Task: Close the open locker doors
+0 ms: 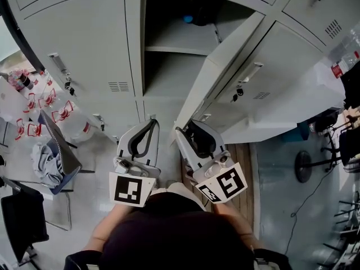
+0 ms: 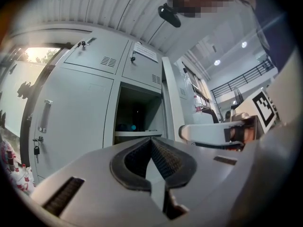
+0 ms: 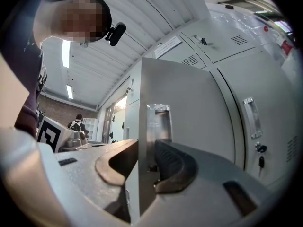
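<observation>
A grey bank of lockers fills the head view. One locker door (image 1: 225, 61) stands swung out from its dark open compartment (image 1: 169, 72), which has a shelf across it. My right gripper (image 1: 191, 127) straddles this door's free edge low down. In the right gripper view the door (image 3: 189, 108) edge sits between both pads of my right gripper (image 3: 147, 145), which press on it. My left gripper (image 1: 152, 120) hovers in front of the opening with its jaws shut on nothing. In the left gripper view the tips of my left gripper (image 2: 151, 140) meet, and the door (image 2: 168, 103) stands edge-on.
Closed lockers with handles and hanging keys flank the opening on the left (image 1: 79, 44) and right (image 1: 281, 55). Several water bottles (image 1: 34, 106) and a seat with cloth (image 1: 50, 162) stand at the left. A stool base (image 1: 306, 165) is at the right. A person's head shows at the bottom.
</observation>
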{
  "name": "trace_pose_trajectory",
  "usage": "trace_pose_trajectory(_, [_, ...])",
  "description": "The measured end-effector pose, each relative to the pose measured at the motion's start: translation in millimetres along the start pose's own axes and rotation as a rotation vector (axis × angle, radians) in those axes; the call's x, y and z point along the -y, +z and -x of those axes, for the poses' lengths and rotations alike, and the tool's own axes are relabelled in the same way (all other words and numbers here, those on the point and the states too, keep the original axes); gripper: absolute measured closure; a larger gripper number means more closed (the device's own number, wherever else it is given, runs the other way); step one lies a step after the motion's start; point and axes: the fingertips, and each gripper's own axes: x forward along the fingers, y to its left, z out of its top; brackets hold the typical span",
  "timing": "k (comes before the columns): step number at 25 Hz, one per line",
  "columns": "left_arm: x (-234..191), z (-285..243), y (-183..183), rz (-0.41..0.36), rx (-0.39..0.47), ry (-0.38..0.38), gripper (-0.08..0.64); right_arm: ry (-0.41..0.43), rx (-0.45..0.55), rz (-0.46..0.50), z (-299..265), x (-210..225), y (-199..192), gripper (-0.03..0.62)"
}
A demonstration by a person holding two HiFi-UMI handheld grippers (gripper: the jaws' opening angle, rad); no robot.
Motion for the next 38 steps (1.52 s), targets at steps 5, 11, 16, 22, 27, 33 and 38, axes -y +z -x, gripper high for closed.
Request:
trace_pose_trajectory(5, [-9.6, -0.2, -3.8, 0.013, -0.003, -0.024, 0.558, -0.033, 0.002, 0.005, -11.4, -1.7, -1.4, 0.480])
trace_pose_trajectory(11, [-21.7, -2.3, -5.1, 0.025, -0.001, -0.031, 0.557, -0.058, -0.002, 0.012, -23.2, -2.4, -3.5, 0.480])
trace_pose_trajectory(16, [-28.8, -3.5, -4.1, 0.028, 0.005, -0.031, 0.557, -0.078, -0.001, 0.016, -32.6, -2.2, -4.7, 0.482])
trace_pose_trajectory(22, [-37.5, -2.7, -7.1, 0.032, 0.001, -0.021, 0.558, -0.097, -0.005, 0.018, -45.4, -2.0, -6.7, 0.483])
trace_pose_trajectory(27, [-45.8, -2.9, -8.3, 0.040, -0.001, -0.007, 0.557, -0.103, -0.007, 0.020, -54.4, -1.2, -7.8, 0.483])
trace_pose_trajectory(33, [-51.6, -4.1, -9.3, 0.045, 0.005, -0.001, 0.557, -0.109, -0.008, 0.021, -62.4, -0.8, -9.1, 0.483])
trace_pose_trajectory(38, [-56.3, -6.1, -10.4, 0.047, 0.000, 0.001, 0.557, -0.111, -0.007, 0.016, -69.1, 0.4, -10.2, 0.485])
